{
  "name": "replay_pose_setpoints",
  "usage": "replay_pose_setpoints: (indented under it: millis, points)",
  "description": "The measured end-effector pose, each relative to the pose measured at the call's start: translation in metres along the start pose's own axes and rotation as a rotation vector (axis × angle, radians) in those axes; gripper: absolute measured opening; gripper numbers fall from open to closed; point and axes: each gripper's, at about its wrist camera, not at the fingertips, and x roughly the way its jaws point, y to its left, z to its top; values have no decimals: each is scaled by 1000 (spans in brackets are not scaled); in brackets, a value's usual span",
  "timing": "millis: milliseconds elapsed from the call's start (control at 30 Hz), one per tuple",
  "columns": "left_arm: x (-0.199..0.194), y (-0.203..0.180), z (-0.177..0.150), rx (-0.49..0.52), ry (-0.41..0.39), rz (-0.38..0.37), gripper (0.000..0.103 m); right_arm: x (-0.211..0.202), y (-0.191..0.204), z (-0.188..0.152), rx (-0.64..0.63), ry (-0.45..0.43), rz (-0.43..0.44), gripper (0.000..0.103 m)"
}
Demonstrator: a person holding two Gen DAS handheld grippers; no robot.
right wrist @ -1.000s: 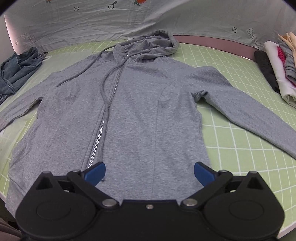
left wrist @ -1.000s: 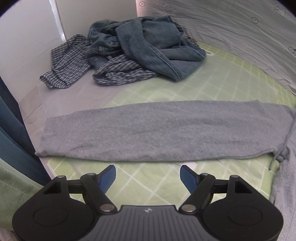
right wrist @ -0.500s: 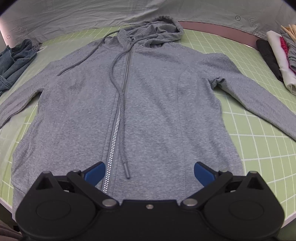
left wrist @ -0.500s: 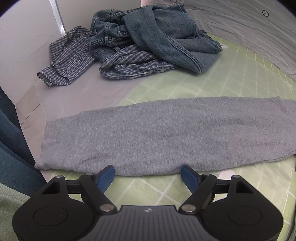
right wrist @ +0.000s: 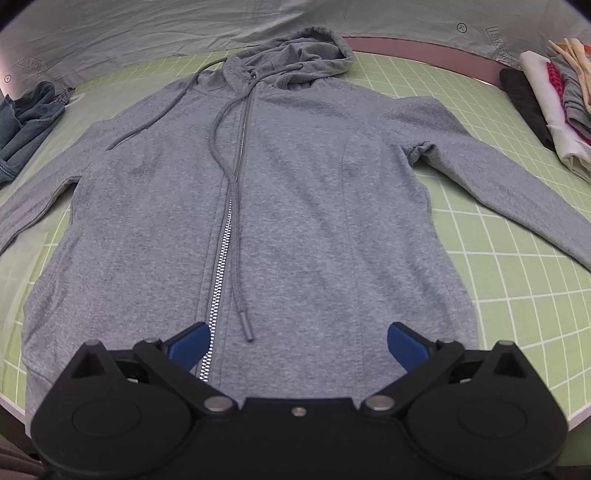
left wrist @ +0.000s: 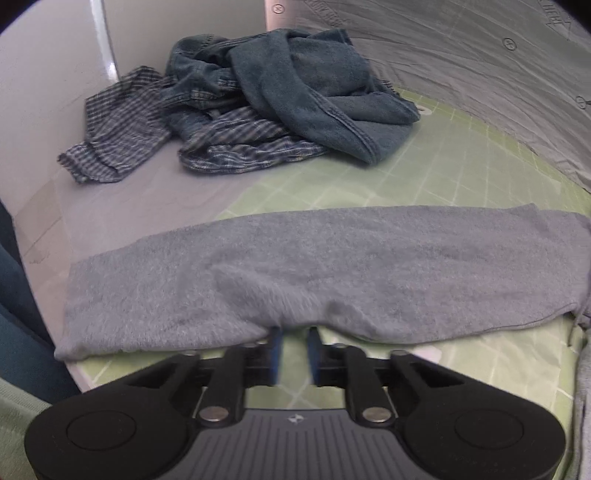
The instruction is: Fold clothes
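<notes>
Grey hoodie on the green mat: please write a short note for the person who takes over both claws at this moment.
Left claw: nearly shut, pinching the near edge of the hoodie's sleeve, which lies flat across the green mat.
Right claw: open, empty, over the hem of the grey hoodie.
Hoodie lies face up, zipped, both sleeves spread out.
Done: garment laid flat.
Left: fold the sleeves in, then the body. Unfolded denim and plaid pile waits; folded stack at the far right.

A green mat [right wrist: 498, 295] with white squares covers the table. A gray sheet [right wrist: 129, 33] hangs behind it, and a white wall [left wrist: 40, 92] stands at the side
</notes>
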Motion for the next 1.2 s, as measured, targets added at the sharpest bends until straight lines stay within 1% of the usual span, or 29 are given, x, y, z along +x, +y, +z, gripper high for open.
replay_pose_setpoints:
  millis: [67,167,300,400,433,500,533,567,600,667,700,733,800,900,967,1033,1200]
  points:
    - [2,-5,5,0,2,-1,0,-2,-4,-1,1,-3,-1,103]
    - [-6,-20,13,5,-37,-32,0,-4,-11,-4,5,-6,-3,103]
    - [-20,-55,20,53,-88,-107,0,-6,-22,-7,18,-13,-10,103]
    - [-26,-82,19,98,-105,-133,0,-6,-29,-9,33,-15,-7,103]
    - [-27,-90,18,109,-108,-133,4,-6,-30,-8,36,-16,-4,103]
    - [-28,-92,16,98,-97,-112,6,-5,-31,-8,41,-17,1,103]
    - [-27,-87,14,85,-85,-110,12,-4,-32,-7,43,-18,4,103]
    - [-27,-80,13,76,-76,-103,24,-4,-33,-7,46,-19,7,103]
    - [-26,-73,12,70,-74,-83,30,-3,-33,-7,49,-20,10,103]
    - [-26,-55,11,36,-73,-22,57,-2,-33,-5,49,-19,16,103]
    - [-25,-45,10,13,-74,14,64,0,-30,-4,41,-17,20,103]
    - [-25,-35,9,-13,-75,45,74,1,-27,-3,33,-14,23,103]
    - [-23,-15,6,-75,-72,66,76,2,-20,-2,17,-9,30,103]
    - [-17,4,4,-120,-50,70,77,5,-10,0,-6,4,42,103]
    - [-13,10,3,-131,-36,79,77,7,-3,0,-20,13,47,103]
    - [-8,14,4,-140,-26,67,77,8,4,1,-31,21,52,103]
    - [-3,16,6,-127,-31,56,77,8,12,1,-38,30,43,103]
